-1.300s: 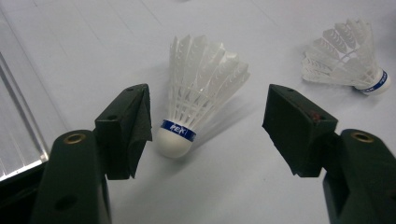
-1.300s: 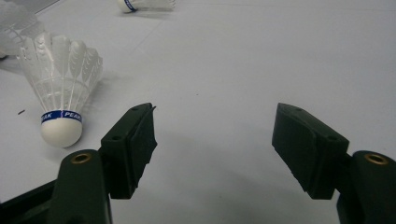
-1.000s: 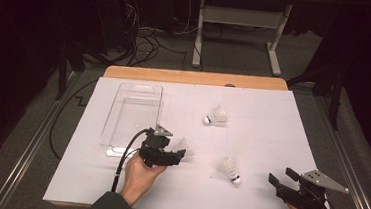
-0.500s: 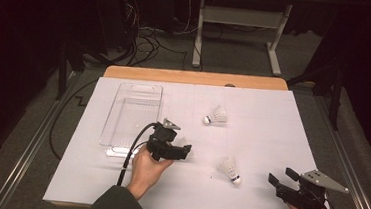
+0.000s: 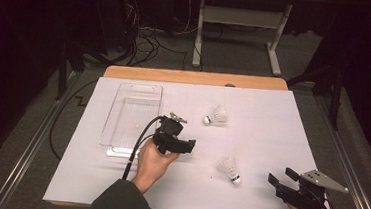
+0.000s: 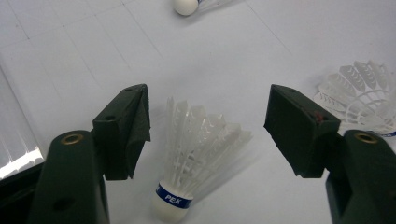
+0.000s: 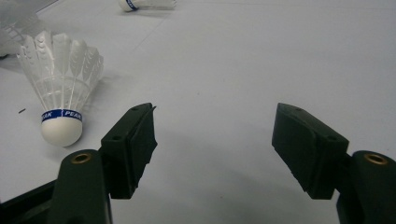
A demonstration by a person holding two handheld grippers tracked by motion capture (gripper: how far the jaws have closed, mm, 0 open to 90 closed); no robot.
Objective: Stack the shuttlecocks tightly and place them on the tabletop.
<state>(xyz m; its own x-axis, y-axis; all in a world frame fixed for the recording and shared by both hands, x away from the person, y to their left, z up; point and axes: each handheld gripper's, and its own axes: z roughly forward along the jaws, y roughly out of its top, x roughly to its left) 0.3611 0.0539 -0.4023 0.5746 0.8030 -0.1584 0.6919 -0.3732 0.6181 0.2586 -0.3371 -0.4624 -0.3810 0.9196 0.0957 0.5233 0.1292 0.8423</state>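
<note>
A white feathered shuttlecock [image 6: 196,154] with a blue band lies on the white table, cork toward the camera, between the wide-apart jaws of my left gripper [image 6: 210,100]. Neither jaw touches it. In the high view the left gripper [image 5: 189,146] is held just right of the clear tray [image 5: 123,102]. A second shuttlecock [image 5: 230,169] [image 6: 362,98] [image 7: 60,93] lies between the two grippers. A third shuttlecock [image 5: 216,116] [image 6: 187,4] [image 7: 144,3] lies farther back. My right gripper [image 5: 280,176] [image 7: 215,116] stands open over bare table near the front right.
The clear plastic tray stands at the table's left with nothing visible in it. A white sheet [image 5: 272,121] covers the table, with a wooden edge [image 5: 195,77] at the back. Cables and a stand's legs are on the dark floor beyond.
My left gripper has moved away from the person and a little right, bringing its open jaws around the near shuttlecock. The right gripper has stayed in place.
</note>
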